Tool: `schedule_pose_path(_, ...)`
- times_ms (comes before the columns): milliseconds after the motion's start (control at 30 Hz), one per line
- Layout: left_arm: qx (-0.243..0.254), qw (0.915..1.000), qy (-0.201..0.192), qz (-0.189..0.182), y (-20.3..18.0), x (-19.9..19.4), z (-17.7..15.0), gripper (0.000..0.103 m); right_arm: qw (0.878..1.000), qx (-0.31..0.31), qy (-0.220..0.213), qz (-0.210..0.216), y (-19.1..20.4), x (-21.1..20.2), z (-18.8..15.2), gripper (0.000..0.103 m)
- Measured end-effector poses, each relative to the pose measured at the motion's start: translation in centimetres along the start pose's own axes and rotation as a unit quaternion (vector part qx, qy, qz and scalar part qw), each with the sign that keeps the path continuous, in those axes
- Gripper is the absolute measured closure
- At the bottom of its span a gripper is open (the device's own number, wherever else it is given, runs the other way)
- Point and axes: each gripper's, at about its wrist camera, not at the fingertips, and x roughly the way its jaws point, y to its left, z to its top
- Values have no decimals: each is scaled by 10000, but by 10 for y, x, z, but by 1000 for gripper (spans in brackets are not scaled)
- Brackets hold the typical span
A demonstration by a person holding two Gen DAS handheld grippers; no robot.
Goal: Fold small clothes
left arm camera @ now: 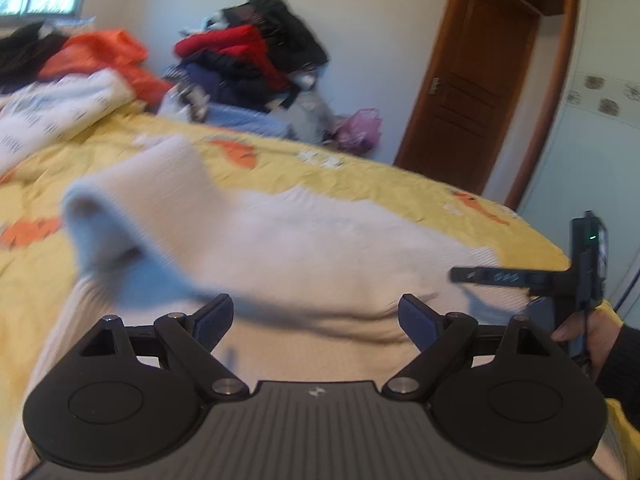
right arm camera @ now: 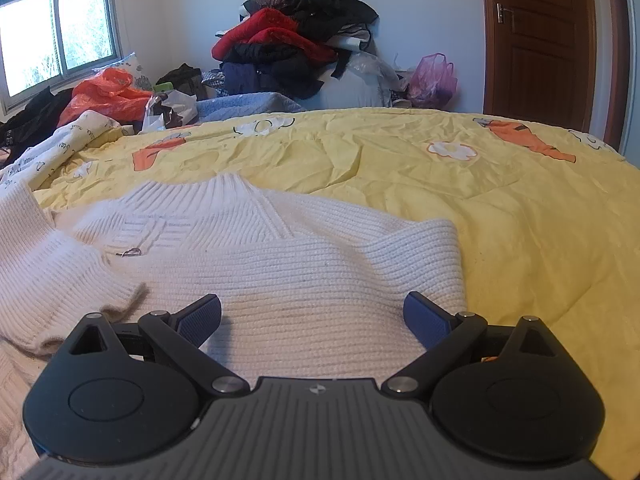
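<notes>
The sweater [right arm camera: 304, 264] near the middle is white ribbed knit, soft and slightly fuzzy, lying on a matt, creased yellow cotton bedspread [right arm camera: 500, 208]. Far right, the door [right arm camera: 540, 40] is glossy brown wood with a metal handle; the pink bag [right arm camera: 434, 80] beside it is thin shiny plastic.

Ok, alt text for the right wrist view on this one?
A white ribbed knit sweater lies on a yellow carrot-print bedspread, one sleeve folded in at the left. The right gripper hangs over its body with jaws open, holding nothing. Behind: a pile of clothes, a window, a wooden door.
</notes>
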Motion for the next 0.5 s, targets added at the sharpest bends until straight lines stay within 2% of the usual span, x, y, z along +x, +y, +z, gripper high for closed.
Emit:
schedule_pose_path(67,-199,9997,95,127,20,-3,-6,13,9999,120,90,4,1,-3,6,6)
schedule_pose_path(100,-278,9993,140,198,29,2,-8,13,9992,368,119,29,2,-8,11,7)
schedule_pose_path(167,-481,9981,302,237,42,6,-14,13,9927,1059,54,575,5,-21,20,8)
schedule_pose_path(233,-704,9974,158,82,47,8,-12,8,9730,1765,304,1457,8,-22,24,9)
schedule_pose_path(300,-772,9969,131,54,47,13,-11,6,9488,2247,861,2046,16,-11,23,14)
schedule_pose_path(367,-669,9976,157,85,42,15,-11,5,9359,2397,1273,2246,27,0,20,30)
schedule_pose_path(433,-647,9978,160,61,40,17,-10,3,9356,2336,1423,2232,37,7,19,35)
schedule_pose_path(500,-751,9971,126,-41,43,17,-9,2,9372,2236,1454,2246,51,8,18,35)
